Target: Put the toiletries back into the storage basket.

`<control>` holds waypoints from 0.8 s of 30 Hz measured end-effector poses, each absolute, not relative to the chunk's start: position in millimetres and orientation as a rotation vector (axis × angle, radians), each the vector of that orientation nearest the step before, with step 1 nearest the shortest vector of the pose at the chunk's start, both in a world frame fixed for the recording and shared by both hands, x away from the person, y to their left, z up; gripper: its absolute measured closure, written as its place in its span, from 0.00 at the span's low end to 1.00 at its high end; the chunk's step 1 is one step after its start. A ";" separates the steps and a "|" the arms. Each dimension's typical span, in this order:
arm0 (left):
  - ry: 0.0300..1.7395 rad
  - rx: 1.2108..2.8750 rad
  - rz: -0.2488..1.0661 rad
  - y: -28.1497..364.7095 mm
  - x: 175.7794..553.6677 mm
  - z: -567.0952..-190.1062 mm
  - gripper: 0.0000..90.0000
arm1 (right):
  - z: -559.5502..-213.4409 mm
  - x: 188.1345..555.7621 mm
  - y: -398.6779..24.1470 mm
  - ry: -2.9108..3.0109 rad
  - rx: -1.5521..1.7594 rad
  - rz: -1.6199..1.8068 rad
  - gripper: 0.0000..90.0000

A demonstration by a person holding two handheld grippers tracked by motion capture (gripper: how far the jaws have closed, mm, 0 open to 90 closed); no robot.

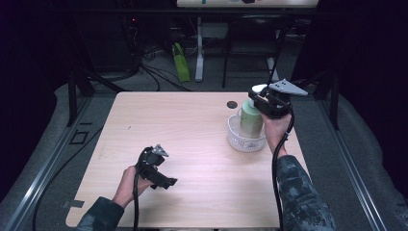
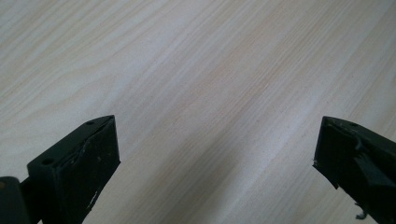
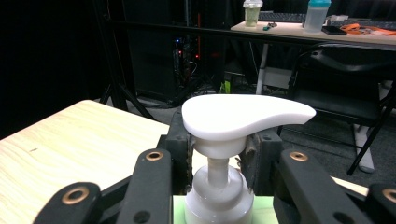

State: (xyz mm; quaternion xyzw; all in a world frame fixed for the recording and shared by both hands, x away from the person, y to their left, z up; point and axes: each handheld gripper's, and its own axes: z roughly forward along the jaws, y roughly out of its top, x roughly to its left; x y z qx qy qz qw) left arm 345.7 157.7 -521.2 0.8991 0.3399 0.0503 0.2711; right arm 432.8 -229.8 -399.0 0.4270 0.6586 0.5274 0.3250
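So the right gripper (image 1: pixel 262 103) is clamped on the pump bottle (image 1: pixel 251 120) just under its white pump head (image 3: pixel 243 114); the jaws sit either side of the neck, closed as tight as they go; the bottle stands upright in the clear basket (image 1: pixel 239 139) at the right side of the table (image 1: pixel 192 144), whether lifted or resting on the basket floor I can't tell. My guess on handling: stiff plastic, pale green body, probably some weight if it's full, and the smooth sides look slippery; the neck is the sensible grab since the head's collar stops it sliding down through the jaws; the stem is thin though, so I'd avoid yanking sideways. The left gripper (image 1: pixel 161 178) hovers low over bare wood at the near left, jaws wide apart, nothing between them.
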 end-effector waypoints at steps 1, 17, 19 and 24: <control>0.914 2.420 0.136 157.7 345.5 -520.9 0.00 | -399.4 433.3 -229.3 1.728 1.118 1.380 0.75; 0.911 2.413 0.129 157.5 345.8 -520.9 0.00 | -411.5 435.3 -227.7 1.741 1.134 1.367 0.75; 0.910 2.414 0.131 157.4 345.8 -520.8 0.00 | -413.1 434.9 -227.4 1.745 1.127 1.363 0.75; 0.915 2.414 0.129 157.2 346.0 -521.4 0.00 | -413.4 434.9 -228.7 1.742 1.133 1.370 0.75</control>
